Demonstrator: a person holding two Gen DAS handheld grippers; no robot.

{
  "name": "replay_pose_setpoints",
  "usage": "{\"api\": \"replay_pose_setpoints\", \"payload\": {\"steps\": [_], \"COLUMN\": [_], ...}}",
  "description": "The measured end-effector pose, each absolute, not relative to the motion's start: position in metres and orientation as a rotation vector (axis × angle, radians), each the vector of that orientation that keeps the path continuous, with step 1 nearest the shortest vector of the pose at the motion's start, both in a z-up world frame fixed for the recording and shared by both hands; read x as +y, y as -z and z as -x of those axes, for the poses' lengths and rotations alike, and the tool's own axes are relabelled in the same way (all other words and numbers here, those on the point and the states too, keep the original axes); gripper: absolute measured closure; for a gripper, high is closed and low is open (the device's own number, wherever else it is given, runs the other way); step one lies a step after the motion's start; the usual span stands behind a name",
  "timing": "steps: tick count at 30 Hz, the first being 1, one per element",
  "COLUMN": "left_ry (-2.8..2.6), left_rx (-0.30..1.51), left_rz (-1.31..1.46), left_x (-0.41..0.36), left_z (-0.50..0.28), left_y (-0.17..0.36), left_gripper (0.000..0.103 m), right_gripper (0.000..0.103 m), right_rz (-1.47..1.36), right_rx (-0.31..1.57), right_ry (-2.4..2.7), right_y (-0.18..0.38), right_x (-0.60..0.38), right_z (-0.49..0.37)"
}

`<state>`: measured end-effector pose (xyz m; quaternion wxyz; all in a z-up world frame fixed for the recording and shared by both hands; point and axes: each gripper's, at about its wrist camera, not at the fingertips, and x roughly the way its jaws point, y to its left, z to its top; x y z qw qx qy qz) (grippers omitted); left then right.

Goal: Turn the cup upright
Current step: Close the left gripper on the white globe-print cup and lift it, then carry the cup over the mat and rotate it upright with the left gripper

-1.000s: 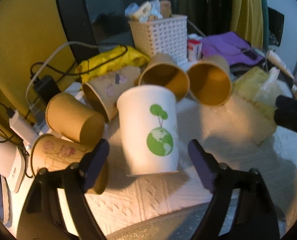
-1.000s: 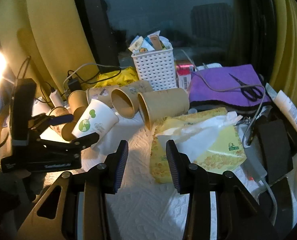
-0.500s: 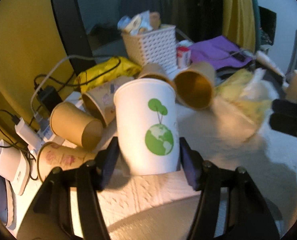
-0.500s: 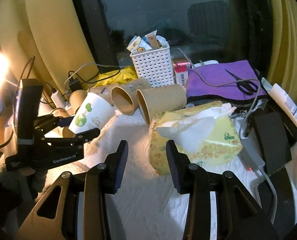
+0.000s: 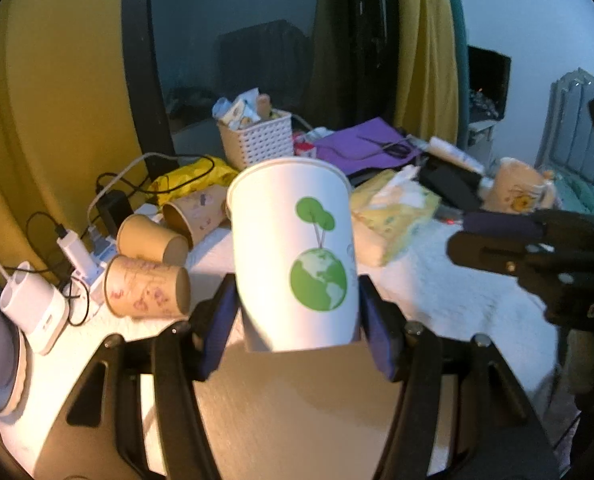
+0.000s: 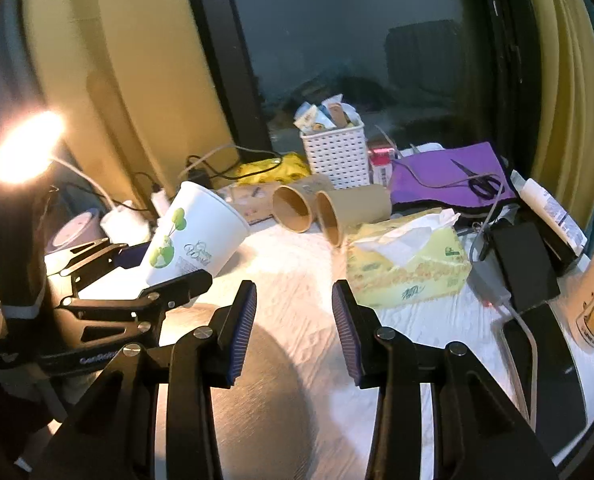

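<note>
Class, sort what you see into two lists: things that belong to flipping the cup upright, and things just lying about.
Job in hand:
white globe-print paper cup
left hand-held gripper

Lying about:
brown paper cups
tissue box
white basket
scissors
right hand-held gripper

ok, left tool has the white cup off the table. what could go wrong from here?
1. The white paper cup is pinched near its base by the left tool; thin paper could crush or slip as it turns.
2. It hangs tilted over the brown cups lying on their sides, so a swing or drop could scatter them.
3. The right tool, open and empty, sits close by; the tissue box also crowds the landing space.
</note>
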<state>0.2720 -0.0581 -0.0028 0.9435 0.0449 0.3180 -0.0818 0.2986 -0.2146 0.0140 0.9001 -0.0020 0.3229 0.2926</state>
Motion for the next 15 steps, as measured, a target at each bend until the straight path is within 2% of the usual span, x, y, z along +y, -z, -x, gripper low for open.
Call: {"api": "replay_pose_setpoints", "payload": {"steps": [2,4,5,6,15], "left_ry": [0.173,0.183,0.185,0.189,0.198], "left_rx": [0.636,0.624,0.62,0.614,0.534], "left_rz": [-0.08,-0.069,-0.066,-0.062,-0.034], "left_x": [-0.058,-0.059,-0.059,-0.059,-0.06], "left_z": [-0.256,-0.24,-0.234,-0.225,-0.154], "left_y": [-0.001,-0.004,-0.004,-0.005,-0.008], "left_gripper": [0.043,0.043,0.043,0.043,0.043], "right_gripper": [0.061,0.053,0.043,0.041,0.041], "right_rz": [0.003,0.0,-0.003,-0.005,-0.028], "right_rx": [0.663,0.654,0.65,0.643,0.602], "right_ry": [-0.614,-0.627,-0.632,-0.638,-0.655], "right_y": [-0.017,-0.021,-0.023,-0.026,-0.043], "right_x": [-0.215,-0.216,-0.217,-0.216,-0.222], "right_z": [-0.287,-0.273,-0.267,-0.259,-0.205]}}
